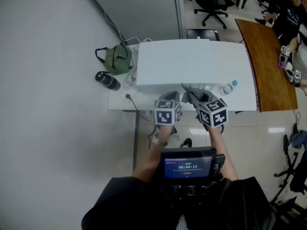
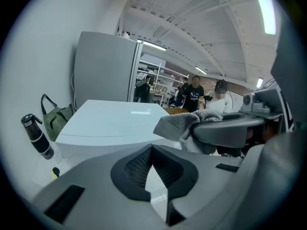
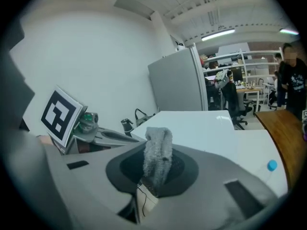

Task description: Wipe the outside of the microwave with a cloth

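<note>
Grey cloth (image 3: pixel 158 150) sits pinched in the right tool (image 3: pixel 156 175) before the microwave (image 1: pixel 192 61).

Chest-mounted screen (image 1: pixel 187 167) — timer reads 00:00:13 (smaller lines above and below illegible).

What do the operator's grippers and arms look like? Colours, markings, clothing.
Both grippers are grey moulded plastic. The left claw and right claw have black textured pads. Each carries a white cube with black square markers: left cube, right cube. The person wears a black top and a wristband on the left wrist.
</note>
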A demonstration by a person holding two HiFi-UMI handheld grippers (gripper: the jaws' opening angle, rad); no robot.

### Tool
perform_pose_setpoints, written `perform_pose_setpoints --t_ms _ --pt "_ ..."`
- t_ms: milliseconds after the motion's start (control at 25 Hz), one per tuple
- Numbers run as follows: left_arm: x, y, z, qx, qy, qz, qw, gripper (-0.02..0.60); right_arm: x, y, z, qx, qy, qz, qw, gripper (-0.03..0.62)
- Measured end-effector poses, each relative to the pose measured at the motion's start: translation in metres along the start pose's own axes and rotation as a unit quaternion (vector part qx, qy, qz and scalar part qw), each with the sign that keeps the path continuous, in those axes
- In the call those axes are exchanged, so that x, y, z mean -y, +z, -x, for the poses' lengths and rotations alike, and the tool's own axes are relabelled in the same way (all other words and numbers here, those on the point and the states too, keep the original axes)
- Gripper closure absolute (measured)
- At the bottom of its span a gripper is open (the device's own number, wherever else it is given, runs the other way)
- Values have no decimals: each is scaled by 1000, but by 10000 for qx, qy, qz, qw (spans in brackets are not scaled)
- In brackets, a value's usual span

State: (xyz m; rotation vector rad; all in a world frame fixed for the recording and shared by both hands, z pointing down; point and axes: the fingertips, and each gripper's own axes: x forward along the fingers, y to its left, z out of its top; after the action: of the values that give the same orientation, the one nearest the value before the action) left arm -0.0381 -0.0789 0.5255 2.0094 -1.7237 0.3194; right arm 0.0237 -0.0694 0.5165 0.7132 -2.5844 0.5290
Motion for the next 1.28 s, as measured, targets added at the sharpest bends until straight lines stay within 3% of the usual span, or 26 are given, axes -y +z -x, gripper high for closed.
perform_pose_setpoints --t_ms 400,680,1040,1280 --pt "26 -31 17 -160 437 -136 9988 581 -32 -42 10 -136 171 -299 9993 553" --pt "33 -31 23 -179 511 -236 9983 581 -28 -53 17 -286 117 -494 9983 551" --pt "34 -31 43 -83 560 -333 9978 581 -46 -64 10 -515 5 -234 9984 551" --pt "21 -26 53 33 464 -169 9988 581 -59 -60 3 -528 -106 -243 9983 551"
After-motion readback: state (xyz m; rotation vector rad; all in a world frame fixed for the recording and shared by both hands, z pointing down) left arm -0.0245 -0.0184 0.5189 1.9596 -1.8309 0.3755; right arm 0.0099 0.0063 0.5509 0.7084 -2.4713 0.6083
